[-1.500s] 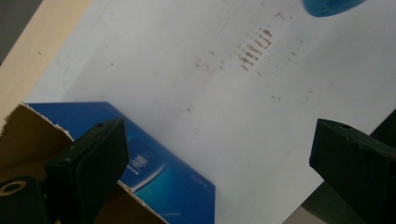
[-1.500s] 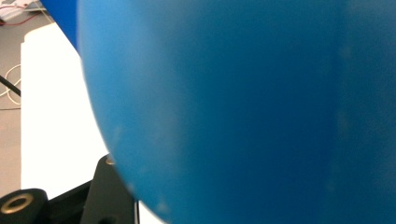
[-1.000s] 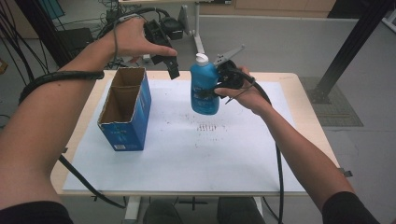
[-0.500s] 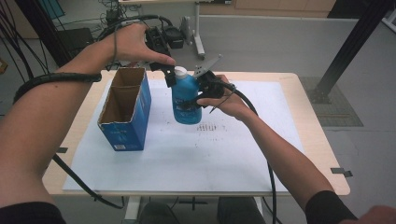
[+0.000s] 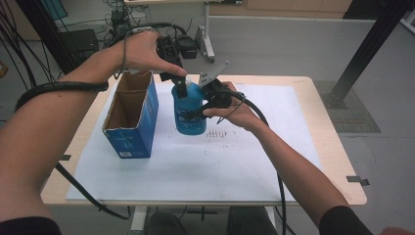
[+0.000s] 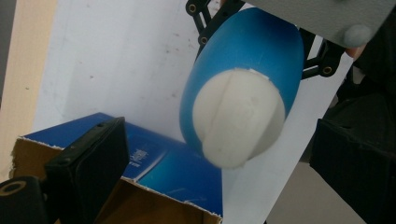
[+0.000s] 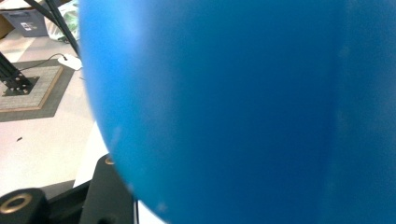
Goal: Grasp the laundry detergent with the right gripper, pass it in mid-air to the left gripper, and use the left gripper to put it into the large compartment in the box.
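Desk [image 5: 303, 161] w/ open blue box [image 5: 128, 117] at left; blue bottle [image 5: 190, 108] is held upright just above the paper beside the box, clamped in the right gripper [image 5: 208, 95], while the left gripper [image 5: 180, 84] has its fingers spread wide over the white cap [image 6: 238, 116]. Risk: if the left fingers close off-centre on the rounded cap, bottle could twist or slip from the side grip. Vs a sec ago, bottle has shifted leftward toward the box, under the left gripper.
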Action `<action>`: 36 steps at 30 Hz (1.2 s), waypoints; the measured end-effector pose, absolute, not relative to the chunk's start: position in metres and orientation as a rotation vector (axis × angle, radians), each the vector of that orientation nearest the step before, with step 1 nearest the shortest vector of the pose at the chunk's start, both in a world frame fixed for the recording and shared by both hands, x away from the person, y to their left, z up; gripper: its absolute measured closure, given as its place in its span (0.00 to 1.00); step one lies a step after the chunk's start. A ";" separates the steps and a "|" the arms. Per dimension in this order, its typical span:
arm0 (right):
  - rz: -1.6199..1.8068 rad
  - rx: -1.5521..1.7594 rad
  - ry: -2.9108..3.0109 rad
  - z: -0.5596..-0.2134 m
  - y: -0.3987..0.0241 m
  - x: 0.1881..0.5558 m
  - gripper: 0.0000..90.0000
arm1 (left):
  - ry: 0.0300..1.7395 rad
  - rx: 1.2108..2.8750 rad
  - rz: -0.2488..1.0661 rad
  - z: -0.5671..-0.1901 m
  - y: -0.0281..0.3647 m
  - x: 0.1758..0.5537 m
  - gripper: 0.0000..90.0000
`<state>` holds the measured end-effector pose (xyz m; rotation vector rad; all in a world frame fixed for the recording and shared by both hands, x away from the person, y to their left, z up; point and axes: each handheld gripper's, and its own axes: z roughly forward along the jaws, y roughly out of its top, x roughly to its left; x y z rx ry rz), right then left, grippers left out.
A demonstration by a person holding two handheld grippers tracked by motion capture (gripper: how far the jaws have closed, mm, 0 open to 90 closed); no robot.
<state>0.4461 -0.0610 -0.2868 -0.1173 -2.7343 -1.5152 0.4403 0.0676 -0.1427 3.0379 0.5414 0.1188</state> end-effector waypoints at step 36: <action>-1.593 0.017 -2.684 -0.274 -0.067 0.436 0.49 | 0.440 3.056 -0.023 -0.164 0.047 0.434 0.06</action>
